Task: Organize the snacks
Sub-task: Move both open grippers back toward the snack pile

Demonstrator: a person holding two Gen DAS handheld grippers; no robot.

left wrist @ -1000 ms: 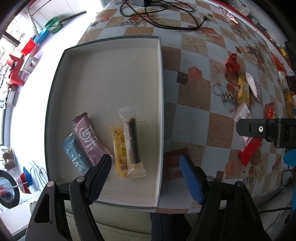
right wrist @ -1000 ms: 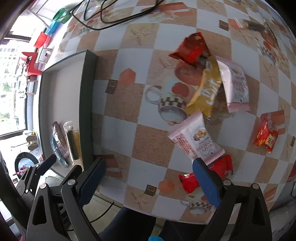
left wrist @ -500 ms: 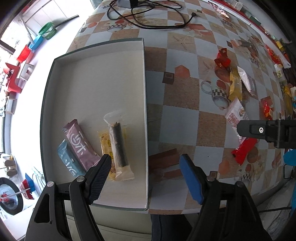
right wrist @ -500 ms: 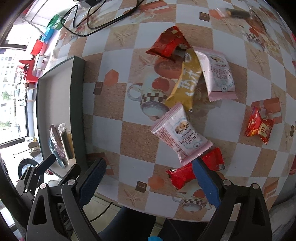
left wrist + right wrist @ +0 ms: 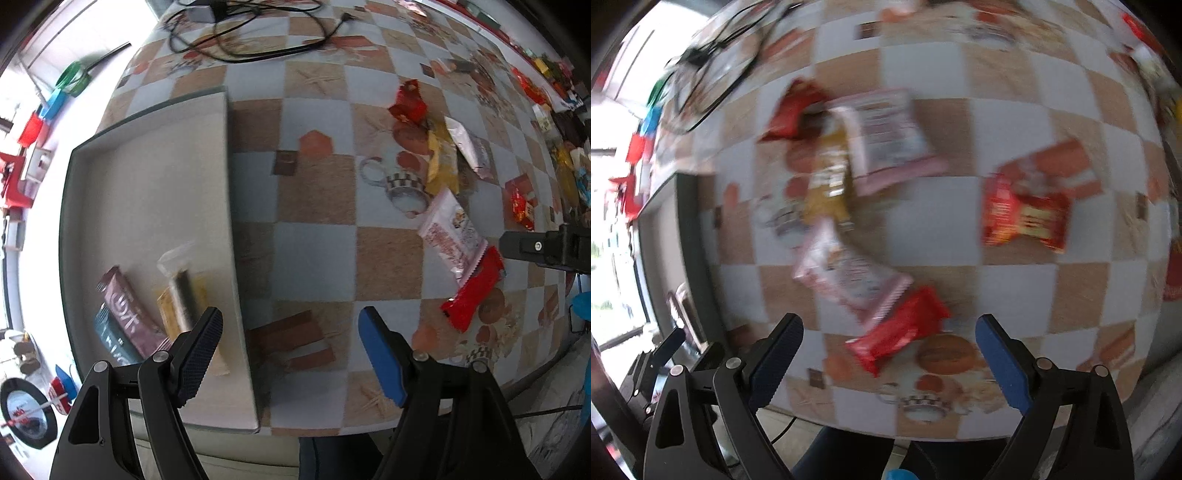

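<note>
A grey tray (image 5: 147, 177) lies at the table's left and holds a maroon bar (image 5: 127, 314), a teal bar (image 5: 110, 339), a yellow bar (image 5: 201, 295) and a dark roll in clear wrap (image 5: 183, 295). My left gripper (image 5: 290, 350) is open and empty over the tray's right rim. Loose snacks lie to the right: a red packet (image 5: 899, 334), a pink-white packet (image 5: 846, 275), a yellow packet (image 5: 827, 184), a pale pink packet (image 5: 882, 136), a red bag (image 5: 792, 112) and a red-yellow bag (image 5: 1027, 214). My right gripper (image 5: 886, 354) is open, empty, above the red packet.
Black cables (image 5: 251, 33) lie at the table's far side. More small snacks (image 5: 561, 177) crowd the far right edge. The table's near edge (image 5: 332, 430) runs just behind both grippers. The right gripper's body (image 5: 546, 247) shows in the left wrist view.
Both grippers have moved to the right. The right gripper has also dropped closer to the red and pink-white packets. Both stay open and empty.
</note>
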